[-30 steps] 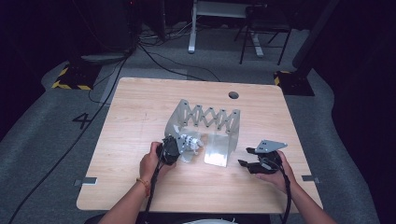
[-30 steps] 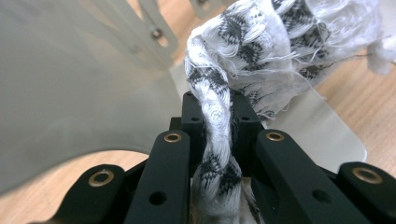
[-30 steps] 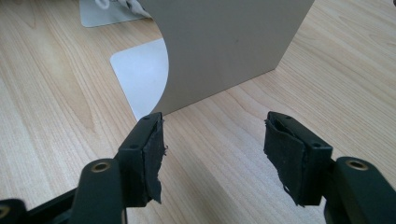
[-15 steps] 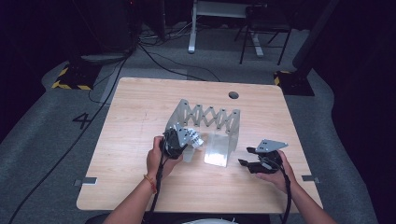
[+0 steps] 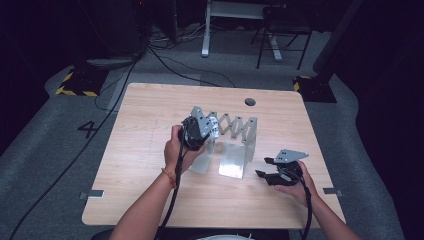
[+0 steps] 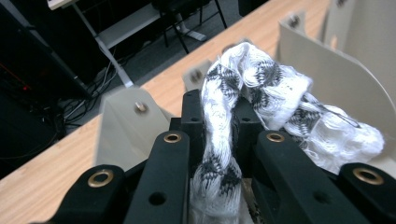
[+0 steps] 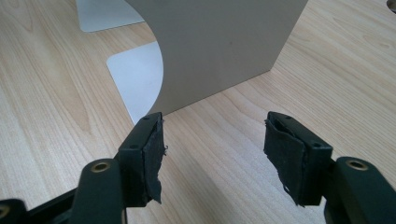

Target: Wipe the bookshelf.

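Note:
A white and black knitted cloth [image 6: 275, 93] is pinched between the jaws of my left gripper [image 6: 219, 109], bunched up beyond the fingertips. In the high view the left gripper [image 5: 199, 132] holds the cloth [image 5: 213, 130] in the air at the left end of a grey metal folding rack [image 5: 235, 125]. The rack's upright plates [image 6: 336, 60] stand close behind the cloth. My right gripper [image 5: 261, 167] rests low on the table to the right of the rack. Its jaws [image 7: 215, 149] stand open with nothing between them, facing a rack plate [image 7: 224, 42].
The rack's flat feet [image 5: 232, 162] lie on the wooden table [image 5: 145, 130] between the two hands. A round cable hole [image 5: 250, 102] sits near the far edge. Cables and a chair base lie on the floor beyond the table.
The left hand has lifted the cloth up off the table to the top left end of the rack. The right hand has stayed where it was.

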Tool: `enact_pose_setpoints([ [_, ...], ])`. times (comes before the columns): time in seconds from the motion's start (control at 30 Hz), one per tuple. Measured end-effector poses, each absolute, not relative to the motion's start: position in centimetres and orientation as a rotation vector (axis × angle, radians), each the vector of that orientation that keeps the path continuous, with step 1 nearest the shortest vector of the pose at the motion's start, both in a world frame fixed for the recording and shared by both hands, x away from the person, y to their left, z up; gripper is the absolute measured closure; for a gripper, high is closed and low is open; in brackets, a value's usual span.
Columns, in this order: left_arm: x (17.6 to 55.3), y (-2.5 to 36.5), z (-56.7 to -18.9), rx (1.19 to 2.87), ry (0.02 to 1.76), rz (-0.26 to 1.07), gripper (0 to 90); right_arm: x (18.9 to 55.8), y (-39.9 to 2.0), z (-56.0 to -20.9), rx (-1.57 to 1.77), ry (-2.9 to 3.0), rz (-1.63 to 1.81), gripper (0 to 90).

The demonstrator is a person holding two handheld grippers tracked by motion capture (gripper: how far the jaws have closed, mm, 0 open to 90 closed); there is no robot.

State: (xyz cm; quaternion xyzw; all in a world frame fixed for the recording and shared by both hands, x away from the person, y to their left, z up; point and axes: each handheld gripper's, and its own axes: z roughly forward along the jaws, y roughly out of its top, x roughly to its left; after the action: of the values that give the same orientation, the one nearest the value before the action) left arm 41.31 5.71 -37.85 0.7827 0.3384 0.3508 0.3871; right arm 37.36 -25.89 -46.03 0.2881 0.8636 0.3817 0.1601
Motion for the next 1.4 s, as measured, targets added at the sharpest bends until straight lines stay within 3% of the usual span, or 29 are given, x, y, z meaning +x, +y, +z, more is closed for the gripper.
enact_pose_setpoints([
  [0.27, 40.7, 4.6, -38.3, 2.052, 0.827, 0.916, 80.1, 37.4, -25.9, -46.1, 0.82, 2.471, 1.087, 39.0],
  [0.93, 38.3, 6.0, -46.4, 2.259, 0.779, 0.682, 79.8, 37.3, -25.6, -46.3, 0.816, 2.476, 1.075, 38.9],
  [1.13, 36.8, 7.6, -46.1, 2.239, 0.785, 0.679, 79.6, 37.3, -25.6, -46.3, 0.815, 2.477, 1.072, 38.9],
  [1.4, 35.9, 10.8, -42.4, 2.039, 0.857, 0.759, 79.5, 37.3, -25.5, -46.3, 0.812, 2.485, 1.069, 38.9],
])
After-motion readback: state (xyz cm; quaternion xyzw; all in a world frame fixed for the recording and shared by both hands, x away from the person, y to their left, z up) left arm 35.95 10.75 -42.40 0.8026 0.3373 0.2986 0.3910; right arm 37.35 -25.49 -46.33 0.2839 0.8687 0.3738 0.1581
